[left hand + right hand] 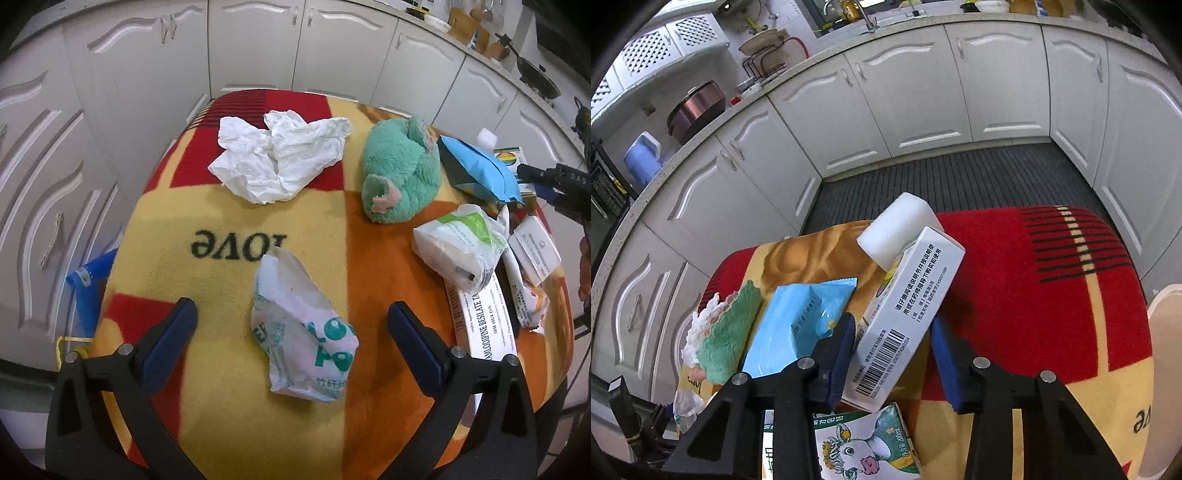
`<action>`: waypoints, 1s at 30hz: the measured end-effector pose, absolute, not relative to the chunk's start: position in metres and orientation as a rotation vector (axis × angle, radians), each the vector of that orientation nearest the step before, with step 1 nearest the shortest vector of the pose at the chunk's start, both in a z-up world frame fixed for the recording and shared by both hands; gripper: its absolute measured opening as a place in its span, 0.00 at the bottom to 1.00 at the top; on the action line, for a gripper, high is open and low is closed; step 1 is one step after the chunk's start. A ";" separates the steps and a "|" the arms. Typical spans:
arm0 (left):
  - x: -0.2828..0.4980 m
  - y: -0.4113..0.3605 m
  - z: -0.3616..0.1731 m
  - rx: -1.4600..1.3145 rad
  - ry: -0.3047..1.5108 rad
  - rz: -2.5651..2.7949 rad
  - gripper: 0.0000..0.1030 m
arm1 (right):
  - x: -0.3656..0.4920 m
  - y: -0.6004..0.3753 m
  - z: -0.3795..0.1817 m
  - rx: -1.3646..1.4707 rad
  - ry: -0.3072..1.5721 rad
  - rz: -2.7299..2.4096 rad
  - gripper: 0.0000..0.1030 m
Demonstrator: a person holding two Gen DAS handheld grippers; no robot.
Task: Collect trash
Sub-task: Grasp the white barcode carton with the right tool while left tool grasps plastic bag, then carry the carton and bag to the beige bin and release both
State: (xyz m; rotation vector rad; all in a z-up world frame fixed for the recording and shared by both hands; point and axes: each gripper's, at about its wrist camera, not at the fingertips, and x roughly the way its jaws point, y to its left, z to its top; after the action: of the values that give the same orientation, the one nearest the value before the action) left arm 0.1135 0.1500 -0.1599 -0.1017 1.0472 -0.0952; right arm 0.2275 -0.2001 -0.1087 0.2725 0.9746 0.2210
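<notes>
My left gripper [291,314] is open, with a crumpled plastic wrapper with teal print [301,336] lying between its fingers on the blanket-covered table [221,295]. Crumpled white paper [277,158] lies farther back. My right gripper [894,343] is open around a white medicine box with a barcode [905,321]; the jaws stand at its sides and I cannot tell if they touch it. A white foam block [897,225] rests behind the box. A blue packet [798,321] and a milk carton [864,446] lie beside it.
A green plush toy [402,173] sits mid-table beside a blue packet [480,166], a white-green bag [461,243] and medicine boxes [535,247]. White kitchen cabinets [923,92] surround the table. A blue bag [88,288] hangs at its left edge.
</notes>
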 end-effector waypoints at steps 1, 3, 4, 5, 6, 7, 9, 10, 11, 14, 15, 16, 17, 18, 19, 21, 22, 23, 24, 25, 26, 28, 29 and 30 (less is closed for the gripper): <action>0.114 0.151 -0.160 -0.097 1.050 -0.099 0.99 | 0.227 -0.200 -0.108 0.274 0.974 0.223 0.38; 0.114 0.153 -0.160 -0.111 1.044 -0.100 0.99 | 0.226 -0.202 -0.106 0.272 0.969 0.230 0.36; 0.113 0.155 -0.159 -0.127 1.039 -0.097 0.98 | 0.224 -0.201 -0.105 0.271 0.966 0.233 0.35; 0.112 0.157 -0.157 -0.147 1.031 -0.092 0.95 | 0.222 -0.201 -0.104 0.271 0.961 0.239 0.34; 0.112 0.159 -0.155 -0.160 1.021 -0.084 0.81 | 0.220 -0.202 -0.102 0.272 0.954 0.246 0.33; 0.112 0.162 -0.152 -0.169 1.005 -0.072 0.63 | 0.217 -0.204 -0.099 0.271 0.944 0.252 0.31; 0.112 0.165 -0.149 -0.187 0.998 -0.072 0.45 | 0.212 -0.207 -0.094 0.261 0.932 0.253 0.29; 0.112 0.164 -0.149 -0.192 1.006 -0.080 0.39 | 0.211 -0.208 -0.093 0.255 0.931 0.253 0.29; 0.112 0.162 -0.150 -0.186 1.014 -0.086 0.35 | 0.209 -0.209 -0.092 0.250 0.931 0.255 0.28; 0.106 0.151 -0.147 -0.140 1.006 -0.081 0.26 | 0.202 -0.211 -0.088 0.231 0.927 0.254 0.27; 0.104 0.149 -0.144 -0.137 0.994 -0.083 0.23 | 0.198 -0.212 -0.086 0.221 0.923 0.254 0.27; 0.101 0.148 -0.140 -0.137 0.983 -0.086 0.16 | 0.196 -0.213 -0.085 0.216 0.920 0.253 0.27; 0.099 0.146 -0.135 -0.136 0.969 -0.088 0.15 | 0.191 -0.216 -0.083 0.208 0.914 0.254 0.27; 0.096 0.144 -0.129 -0.134 0.952 -0.093 0.15 | 0.188 -0.218 -0.081 0.204 0.909 0.253 0.27; 0.095 0.143 -0.124 -0.134 0.943 -0.101 0.15 | 0.184 -0.221 -0.077 0.200 0.902 0.252 0.27; 0.091 0.136 -0.113 -0.130 0.920 -0.124 0.15 | 0.175 -0.228 -0.069 0.202 0.883 0.251 0.27; 0.088 0.133 -0.106 -0.129 0.907 -0.138 0.15 | 0.171 -0.230 -0.066 0.206 0.875 0.251 0.27; 0.087 0.130 -0.101 -0.136 0.898 -0.155 0.15 | 0.167 -0.234 -0.062 0.210 0.865 0.252 0.27; 0.085 0.126 -0.094 -0.150 0.890 -0.185 0.15 | 0.162 -0.237 -0.058 0.213 0.856 0.253 0.27; 0.084 0.122 -0.089 -0.156 0.884 -0.208 0.15 | 0.155 -0.242 -0.053 0.213 0.844 0.253 0.27; 0.083 0.117 -0.084 -0.155 0.876 -0.227 0.15 | 0.149 -0.244 -0.049 0.213 0.835 0.253 0.27; 0.079 0.101 -0.074 -0.142 0.859 -0.263 0.15 | 0.136 -0.253 -0.043 0.212 0.816 0.245 0.27; 0.078 0.093 -0.070 -0.135 0.854 -0.285 0.15 | 0.131 -0.257 -0.042 0.213 0.811 0.241 0.27; 0.078 0.084 -0.066 -0.127 0.850 -0.305 0.15 | 0.126 -0.262 -0.041 0.212 0.808 0.235 0.26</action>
State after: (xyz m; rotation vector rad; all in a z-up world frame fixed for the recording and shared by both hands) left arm 0.0776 0.0845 -0.0663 -0.1271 0.8501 -0.3046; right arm 0.1257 -0.2621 -0.0412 0.2121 0.8082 0.2349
